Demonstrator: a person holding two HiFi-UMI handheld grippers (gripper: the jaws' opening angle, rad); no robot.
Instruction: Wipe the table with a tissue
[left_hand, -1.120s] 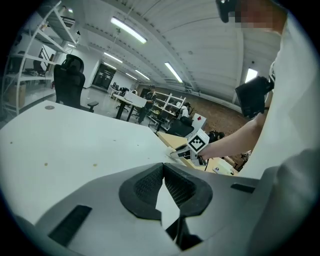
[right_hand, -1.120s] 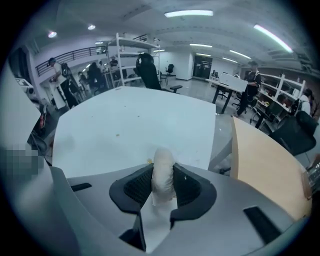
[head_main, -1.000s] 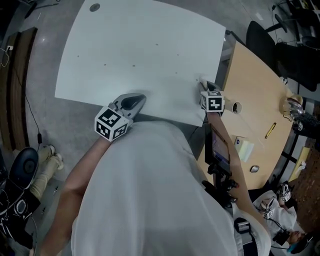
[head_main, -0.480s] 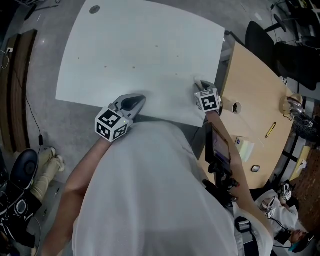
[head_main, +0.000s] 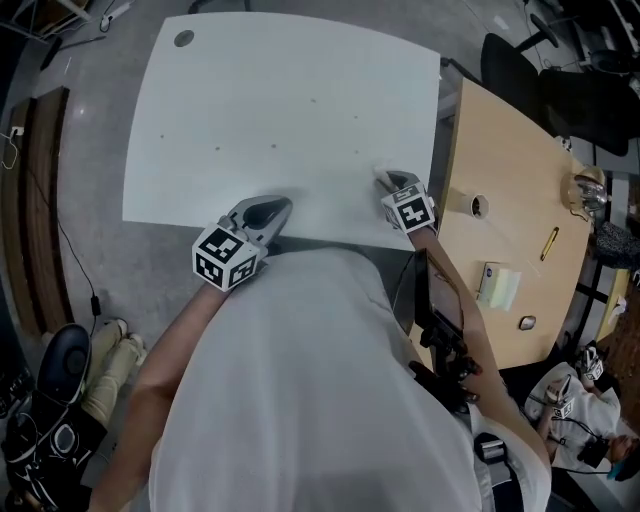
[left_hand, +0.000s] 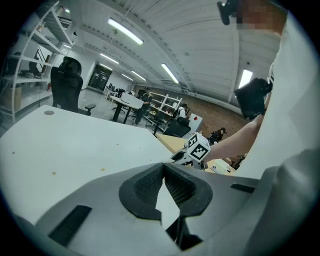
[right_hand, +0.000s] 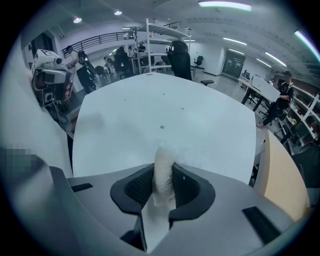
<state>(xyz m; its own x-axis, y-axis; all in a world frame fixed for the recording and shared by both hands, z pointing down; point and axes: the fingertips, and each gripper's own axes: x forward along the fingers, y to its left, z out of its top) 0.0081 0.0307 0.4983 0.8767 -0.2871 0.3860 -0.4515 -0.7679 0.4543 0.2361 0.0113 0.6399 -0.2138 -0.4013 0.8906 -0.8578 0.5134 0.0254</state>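
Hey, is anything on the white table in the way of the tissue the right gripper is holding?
Nothing visible does. The right gripper pinches the tissue close to the white table's near edge; ahead lie only a few small brown specks.

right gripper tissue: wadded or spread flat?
Wadded. The tissue is a narrow bunched roll pinched between the fingers of the right gripper, which have just been closing on it.

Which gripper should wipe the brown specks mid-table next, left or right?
The right gripper. Its jaws, which have just been closing, pinch the tissue, angled down at the table, with a speck straight ahead. The left gripper sits at the near edge, jaws shut and empty.
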